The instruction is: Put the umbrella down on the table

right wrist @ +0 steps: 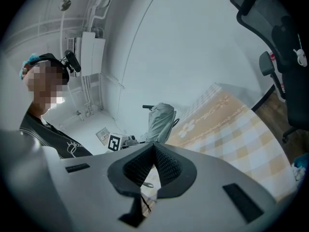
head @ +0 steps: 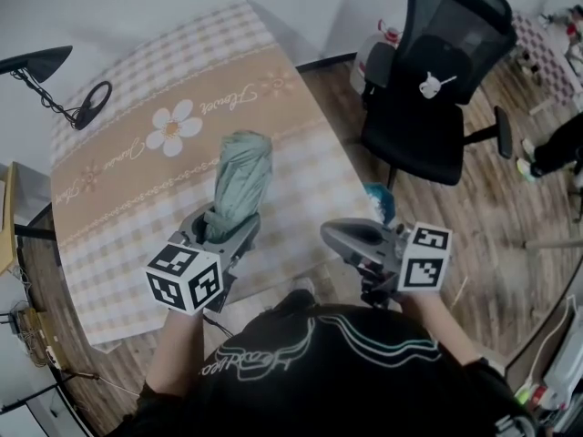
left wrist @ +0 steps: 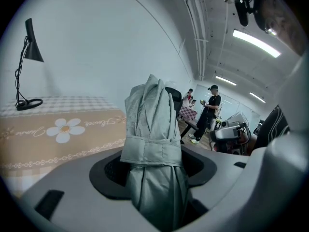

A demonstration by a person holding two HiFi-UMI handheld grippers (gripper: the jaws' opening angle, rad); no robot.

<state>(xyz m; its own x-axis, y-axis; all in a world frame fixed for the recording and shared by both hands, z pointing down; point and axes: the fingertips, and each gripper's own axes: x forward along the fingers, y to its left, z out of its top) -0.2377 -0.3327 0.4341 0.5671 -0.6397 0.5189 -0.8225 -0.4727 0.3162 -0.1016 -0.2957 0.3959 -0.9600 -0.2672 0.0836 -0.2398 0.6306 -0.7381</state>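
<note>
While the surface (head: pixel 118 217), draped in a checked cloth with a daisy print, fills the head view from 9 to 12 o'clock, a black office chair (head: pixel 428 89) stands apart from it at 2 o'clock on the wood floor. A black desk lamp (head: pixel 55 80) sits on the far corner at 10 o'clock.

A folded grey-green umbrella (head: pixel 240 180) is at the centre of that view, held over the cloth with its free end towards 12 o'clock and its near end inside the left gripper (head: pixel 221 226). From the left gripper view it seems tilted upward and clear of the cloth, though no view settles this. That gripper's fingers (left wrist: pixel 104 170) pinch the bundled canopy just below the wrap strap (left wrist: pixel 152 151).

The right gripper (head: pixel 335 235) hangs at 4 o'clock from the umbrella, off the surface's edge. Its fingers (right wrist: pixel 137 166) are pressed together on nothing.

The umbrella is probably light, with soft, slippery folds over a stiff core, so a hold on loose fabric may creep. The strap band, where the cloth is bound tight, looks the firmest place to grip. Being round, it may roll once released, so it should be laid well inside the edge.
</note>
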